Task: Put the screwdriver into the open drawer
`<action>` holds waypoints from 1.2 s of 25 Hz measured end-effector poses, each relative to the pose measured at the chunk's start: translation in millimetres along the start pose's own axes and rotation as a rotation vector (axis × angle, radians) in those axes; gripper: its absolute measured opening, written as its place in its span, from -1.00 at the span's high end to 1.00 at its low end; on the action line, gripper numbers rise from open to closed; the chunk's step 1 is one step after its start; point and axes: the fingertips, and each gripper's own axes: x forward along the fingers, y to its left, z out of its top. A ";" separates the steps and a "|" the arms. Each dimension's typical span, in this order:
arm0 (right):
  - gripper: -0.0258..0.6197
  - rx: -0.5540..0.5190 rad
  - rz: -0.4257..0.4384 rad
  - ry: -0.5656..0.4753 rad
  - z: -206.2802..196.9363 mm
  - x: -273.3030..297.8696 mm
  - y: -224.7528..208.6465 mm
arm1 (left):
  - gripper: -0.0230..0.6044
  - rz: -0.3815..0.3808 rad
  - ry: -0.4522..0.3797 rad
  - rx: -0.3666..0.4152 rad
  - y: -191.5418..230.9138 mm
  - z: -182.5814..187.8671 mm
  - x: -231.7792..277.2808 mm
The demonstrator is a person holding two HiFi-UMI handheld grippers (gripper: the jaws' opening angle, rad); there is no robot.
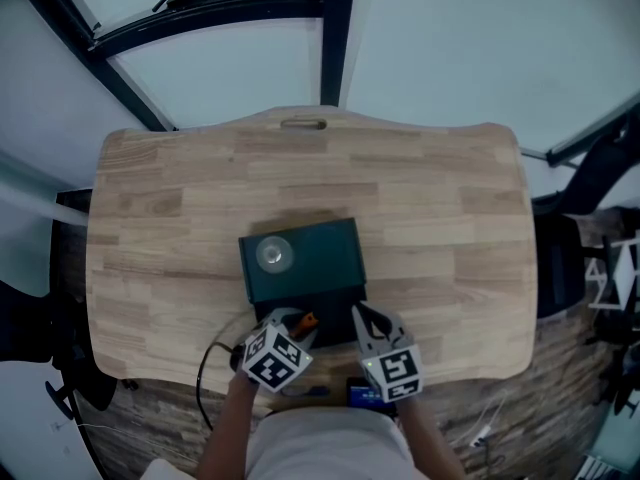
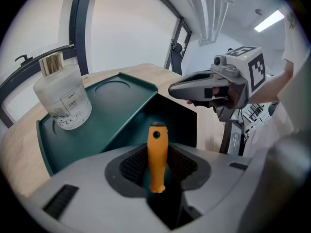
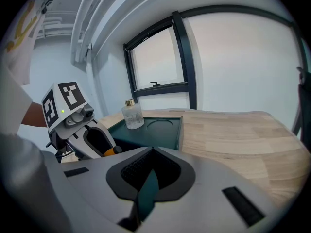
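Note:
An orange-handled screwdriver (image 2: 156,154) sits between the jaws of my left gripper (image 2: 157,174), handle end pointing away over the open drawer (image 2: 176,126). From the head view, the left gripper (image 1: 296,324) hovers at the drawer's (image 1: 325,315) front left, with the screwdriver (image 1: 307,320) poking out. The drawer belongs to a dark green box (image 1: 322,258) with a glass bottle (image 1: 273,254) on top. My right gripper (image 1: 364,320) is at the drawer's right side. In the right gripper view, a thin green strip, seemingly the drawer's wall, is pinched in the right gripper (image 3: 150,174).
The box stands near the front middle of a wooden table (image 1: 450,218). A black cable (image 1: 205,363) loops off the front edge at the left. Window frames and dark struts lie beyond the far edge. The bottle (image 2: 62,98) stands on the box top's left recess.

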 end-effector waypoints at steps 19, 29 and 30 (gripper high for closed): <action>0.93 0.030 0.002 0.005 -8.3 -2.6 -0.5 | 0.53 -0.016 0.022 0.010 -5.2 -2.5 11.0; 0.93 0.037 0.011 0.011 -10.5 -1.3 0.3 | 0.53 -0.018 0.047 0.014 -6.7 -4.2 17.3; 0.93 0.038 0.013 0.011 -10.4 -0.9 0.4 | 0.53 -0.015 0.049 0.013 -6.4 -4.5 18.0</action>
